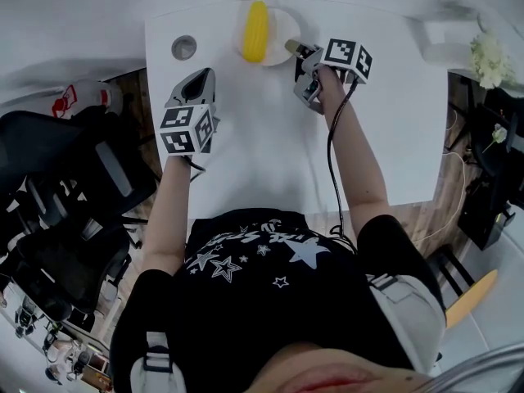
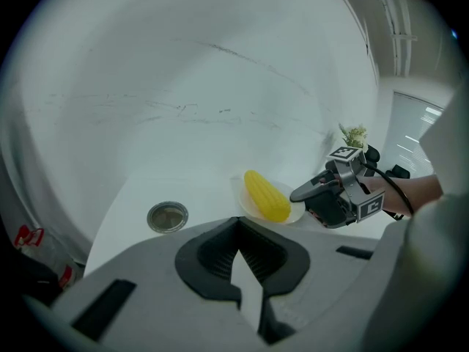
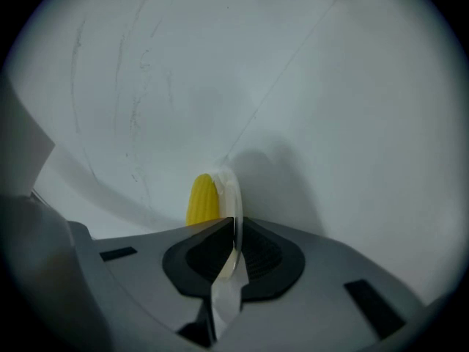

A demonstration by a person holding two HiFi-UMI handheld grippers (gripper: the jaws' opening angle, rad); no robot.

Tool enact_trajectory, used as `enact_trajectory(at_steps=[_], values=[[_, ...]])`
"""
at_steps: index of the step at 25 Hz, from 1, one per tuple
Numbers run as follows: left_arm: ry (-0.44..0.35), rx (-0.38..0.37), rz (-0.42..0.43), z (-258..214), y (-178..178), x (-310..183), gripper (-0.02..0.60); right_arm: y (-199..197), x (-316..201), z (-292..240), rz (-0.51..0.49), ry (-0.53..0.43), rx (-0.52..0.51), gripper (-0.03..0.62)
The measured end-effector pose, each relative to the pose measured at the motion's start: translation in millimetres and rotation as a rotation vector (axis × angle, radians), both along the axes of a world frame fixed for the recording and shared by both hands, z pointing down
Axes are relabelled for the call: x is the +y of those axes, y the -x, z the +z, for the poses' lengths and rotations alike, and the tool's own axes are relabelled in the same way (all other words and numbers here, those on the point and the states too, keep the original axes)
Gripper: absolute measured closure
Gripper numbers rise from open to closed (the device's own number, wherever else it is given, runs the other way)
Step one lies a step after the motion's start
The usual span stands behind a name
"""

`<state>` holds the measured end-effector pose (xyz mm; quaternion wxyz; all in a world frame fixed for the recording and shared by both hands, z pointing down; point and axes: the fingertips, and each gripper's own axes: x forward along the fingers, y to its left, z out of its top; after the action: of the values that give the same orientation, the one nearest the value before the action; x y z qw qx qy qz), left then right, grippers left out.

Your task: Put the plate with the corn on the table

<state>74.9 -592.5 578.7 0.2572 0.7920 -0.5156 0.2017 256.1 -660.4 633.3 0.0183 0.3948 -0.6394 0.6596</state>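
**Right tongs clamped on plate rim; left tongs closed, empty**

The plate [image 1: 281,24] is at the far edge of the white table [image 1: 270,137], with the corn [image 1: 255,31] lying lengthwise on it. The right gripper [image 1: 295,49] is closed almost fully on the plate's right rim. Its own view shows the thin rim pinched between both pads. The left gripper [image 1: 201,79] is over the table's left side, well apart from the plate, jaws together with nothing between them. A round grommet [image 1: 184,47] lies left of the plate.
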Motion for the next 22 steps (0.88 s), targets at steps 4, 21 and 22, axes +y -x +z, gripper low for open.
enact_trajectory(at_steps=[4, 21, 22], values=[[-0.002, -0.007, -0.006, -4.5, 3.0, 7.3, 0.575, -2.9, 3.8, 5.3, -0.035, -0.004, 0.123, 0.553], [-0.007, -0.003, -0.023, -18.6, 5.7, 44.1, 0.575, -5.6, 18.0, 2.8, -0.230, -0.067, 0.526, 0.448], [-0.010, -0.002, -0.023, -19.8, 5.8, 45.6, 0.575, -6.6, 18.2, 2.4, -0.219, -0.067, 0.519, 0.441]])
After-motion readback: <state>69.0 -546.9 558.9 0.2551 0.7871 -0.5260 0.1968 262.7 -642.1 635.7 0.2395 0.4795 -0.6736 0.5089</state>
